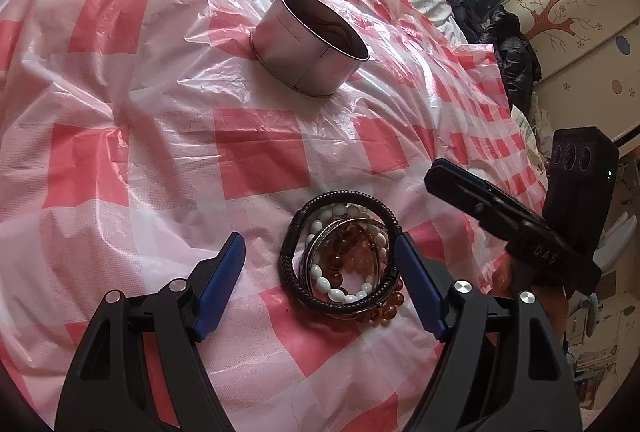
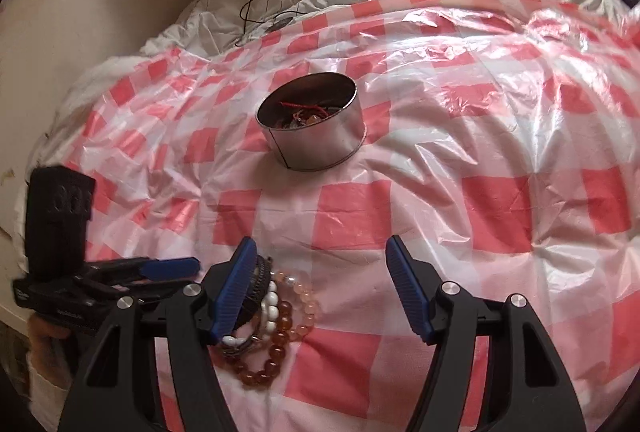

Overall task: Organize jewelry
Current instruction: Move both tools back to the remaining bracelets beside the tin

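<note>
Bracelets (image 1: 346,256) piled on the checked sheet (image 1: 256,151), at 6 o'clock from the metal tin (image 1: 310,45). Left tongs (image 1: 320,290) wide open around the pile, gripping nothing. Right tongs (image 2: 322,286) open, empty, pile at its left finger (image 2: 236,288).

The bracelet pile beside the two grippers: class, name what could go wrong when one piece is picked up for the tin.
1. The bracelets lie stacked and interlocked, so the open left gripper may lift several at once.
2. The right gripper is close beside the pile; the two could collide.
3. The plastic sheet looks slick and wrinkled, so beads or the metal tin might slide.
</note>
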`<action>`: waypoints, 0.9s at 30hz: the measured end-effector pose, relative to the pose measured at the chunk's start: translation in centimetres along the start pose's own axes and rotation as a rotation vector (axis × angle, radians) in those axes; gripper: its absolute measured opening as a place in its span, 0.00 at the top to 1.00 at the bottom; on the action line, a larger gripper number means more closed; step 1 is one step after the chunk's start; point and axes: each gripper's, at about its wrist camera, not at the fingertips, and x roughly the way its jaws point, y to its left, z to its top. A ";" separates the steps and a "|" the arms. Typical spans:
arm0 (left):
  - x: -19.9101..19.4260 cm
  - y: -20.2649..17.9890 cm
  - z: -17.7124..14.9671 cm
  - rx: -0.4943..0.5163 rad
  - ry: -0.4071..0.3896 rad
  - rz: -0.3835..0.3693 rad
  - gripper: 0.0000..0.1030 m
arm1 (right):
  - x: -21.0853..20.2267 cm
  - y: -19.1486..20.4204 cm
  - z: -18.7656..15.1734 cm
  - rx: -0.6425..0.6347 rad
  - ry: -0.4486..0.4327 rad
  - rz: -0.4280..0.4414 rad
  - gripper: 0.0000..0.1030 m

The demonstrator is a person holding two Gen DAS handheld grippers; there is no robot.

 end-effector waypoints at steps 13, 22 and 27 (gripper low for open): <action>-0.4 0.3 0.3 0.013 -0.009 0.043 0.29 | 2.0 3.1 -1.7 -0.235 0.064 -0.132 0.37; -0.7 1.0 0.3 0.001 -0.024 0.097 0.29 | 2.5 5.0 -1.6 -0.303 0.037 -0.150 0.30; -0.7 0.7 0.4 0.037 -0.047 0.149 0.34 | 0.9 1.7 -0.3 -0.129 -0.005 -0.101 0.30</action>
